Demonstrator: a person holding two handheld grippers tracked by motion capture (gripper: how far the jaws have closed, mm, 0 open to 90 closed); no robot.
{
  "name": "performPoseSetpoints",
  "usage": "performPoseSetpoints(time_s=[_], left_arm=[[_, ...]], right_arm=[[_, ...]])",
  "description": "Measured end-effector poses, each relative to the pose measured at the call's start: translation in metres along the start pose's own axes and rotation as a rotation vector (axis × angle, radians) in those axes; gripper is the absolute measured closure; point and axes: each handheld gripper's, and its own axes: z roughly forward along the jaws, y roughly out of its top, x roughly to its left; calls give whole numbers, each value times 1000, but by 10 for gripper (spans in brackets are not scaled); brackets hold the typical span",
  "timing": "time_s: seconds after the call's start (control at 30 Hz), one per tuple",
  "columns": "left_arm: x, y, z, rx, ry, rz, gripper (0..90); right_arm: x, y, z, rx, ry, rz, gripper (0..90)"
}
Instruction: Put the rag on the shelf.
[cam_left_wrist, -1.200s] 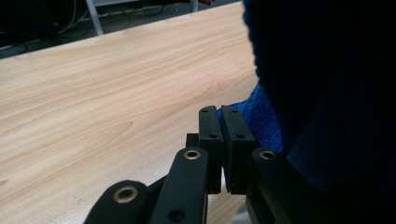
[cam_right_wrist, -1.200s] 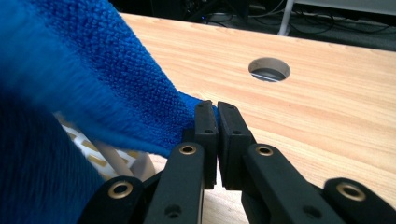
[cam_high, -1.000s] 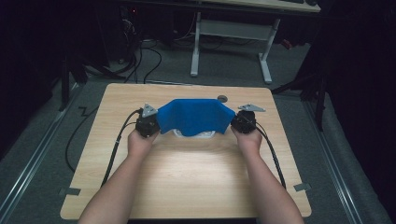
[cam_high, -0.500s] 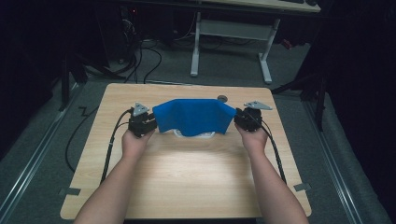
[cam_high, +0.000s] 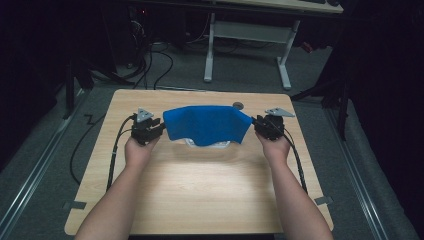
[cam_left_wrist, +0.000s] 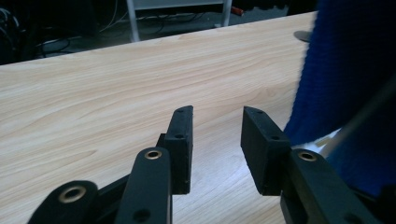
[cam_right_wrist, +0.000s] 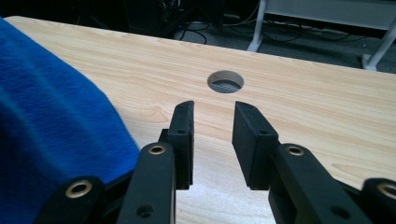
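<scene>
Cloth (cam_high: 207, 125) was sitting toward the far middle of the counter (cam_high: 200, 190), a blue knitted-looking thing draped over something white (cam_high: 207, 143) underneath. Left hand-held gripper (cam_high: 161, 128) was at its left edge, right hand-held gripper (cam_high: 254, 121) at its right edge, and both had just been opening, so both were released with nothing between the jaws; the cloth lay just beside them. Looked soft, floppy and light to me, not slippery or fragile at all. I'd pinch it at the two side hems or corners, since the middle would probably just sag and bunch. A round hole (cam_right_wrist: 225, 81) sat in the counter beyond it.
</scene>
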Motion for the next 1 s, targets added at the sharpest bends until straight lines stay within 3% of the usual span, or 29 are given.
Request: performPoseSetpoints(time_s=[0.6,0.8,1.0], left_arm=[[21,-6,-22,-15,49,-13,612],[18,-18,-35,-4,47,-3,592],[8,-30,-50,8,35,0,560]], right_arm=[[-12,-6,-14,-17,-30,1,654],[-7,-14,-23,5,-30,-17,609],[3,-22,-42,-23,-24,-56,575]])
